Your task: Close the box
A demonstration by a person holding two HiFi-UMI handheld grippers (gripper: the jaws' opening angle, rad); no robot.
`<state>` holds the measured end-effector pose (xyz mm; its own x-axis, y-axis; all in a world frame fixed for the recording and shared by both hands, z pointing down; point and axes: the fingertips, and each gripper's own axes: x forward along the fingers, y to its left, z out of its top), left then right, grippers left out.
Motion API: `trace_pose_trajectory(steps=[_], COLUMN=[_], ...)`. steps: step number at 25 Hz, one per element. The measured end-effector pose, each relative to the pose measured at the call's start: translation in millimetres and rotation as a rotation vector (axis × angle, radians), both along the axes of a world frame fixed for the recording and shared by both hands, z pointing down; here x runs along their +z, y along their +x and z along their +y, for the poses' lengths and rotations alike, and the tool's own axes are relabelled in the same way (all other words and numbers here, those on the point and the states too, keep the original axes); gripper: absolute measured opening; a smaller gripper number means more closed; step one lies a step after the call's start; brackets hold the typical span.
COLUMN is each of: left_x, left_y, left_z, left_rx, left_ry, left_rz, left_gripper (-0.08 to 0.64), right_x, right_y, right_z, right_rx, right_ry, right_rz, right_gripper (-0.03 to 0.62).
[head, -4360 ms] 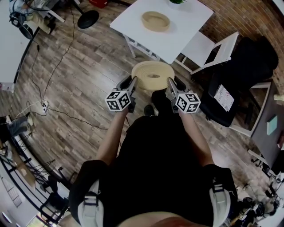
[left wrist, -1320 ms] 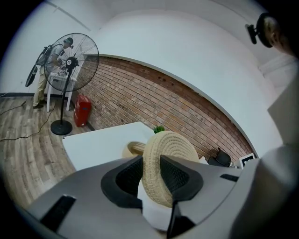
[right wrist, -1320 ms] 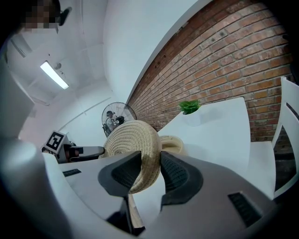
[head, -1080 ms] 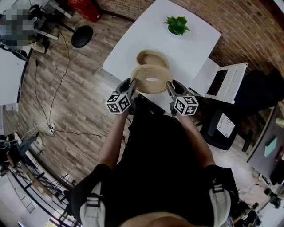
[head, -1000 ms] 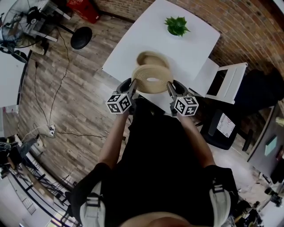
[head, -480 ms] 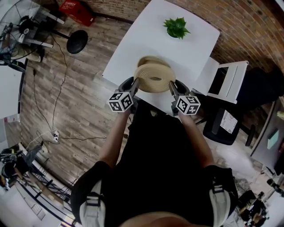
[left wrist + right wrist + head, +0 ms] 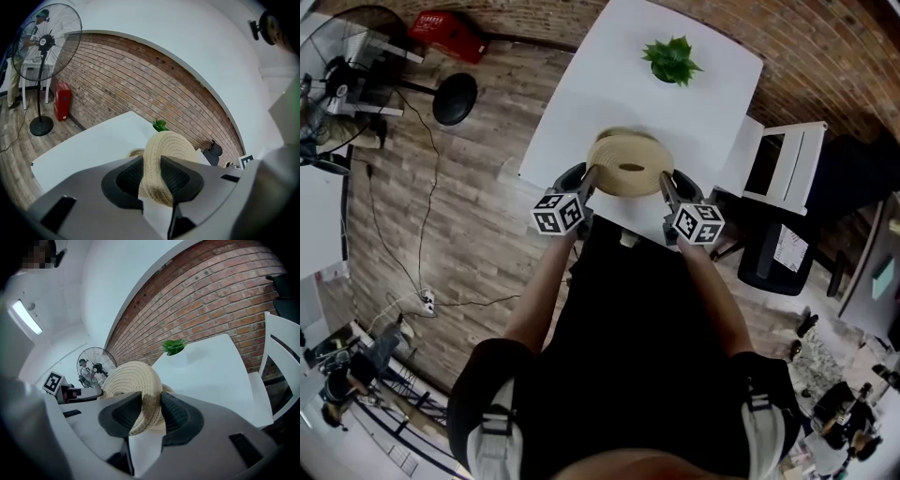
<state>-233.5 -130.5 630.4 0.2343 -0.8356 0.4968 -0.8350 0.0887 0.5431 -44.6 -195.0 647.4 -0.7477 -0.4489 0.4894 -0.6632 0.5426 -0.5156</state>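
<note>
— How far along is the closing?

— About halfway, by the look of it. The woven lid point(image 7: 630, 165) is clear of the table and carried between the two claws. The left gripper point(image 7: 152, 174) pinches its rim on one side and the right gripper point(image 7: 151, 412) pinches the opposite side, with the pads pressed onto the coiled weave.

— And the box itself?

— The round woven box point(image 7: 612, 134) sits open on the white table point(image 7: 581, 89), near the front edge, with a potted plant point(image 7: 673, 58) well beyond it. In the head view the lid hovers over most of it, and only a sliver of the far rim shows.

— So what is left?

— The lid does not look seated yet. It probably needs centring over the rim and lowering until it rests all round, and then both claws can let go.
</note>
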Motion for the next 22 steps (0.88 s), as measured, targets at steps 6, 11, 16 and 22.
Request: trace_pose_trajectory(steps=[6, 11, 16, 22], left_x=[16.6, 30.8, 40.7, 46.2], left_y=[-12.3, -15.4, -11.5, -15.4], left_z=[-11.0, -23.0, -31.4, -40.4], left_rx=[0.054, 0.11, 0.161, 0.209], left_ry=[-0.04, -0.06, -0.072, -0.077], left_rz=[-0.005, 0.0, 0.004, 0.009], left_gripper=[0.127, 0.127, 0.127, 0.127], right_x=[14.0, 26.2, 35.8, 40.0], right_y=[-10.4, -10.6, -6.3, -10.1], right_z=[-2.7, -4.3, -8.3, -12.7], right_rx=[0.041, 0.066, 0.108, 0.135], right_ry=[-0.03, -0.046, -0.064, -0.068], right_rz=[0.014, 0.04, 0.06, 0.066], right_gripper=[0.12, 0.12, 0.12, 0.12])
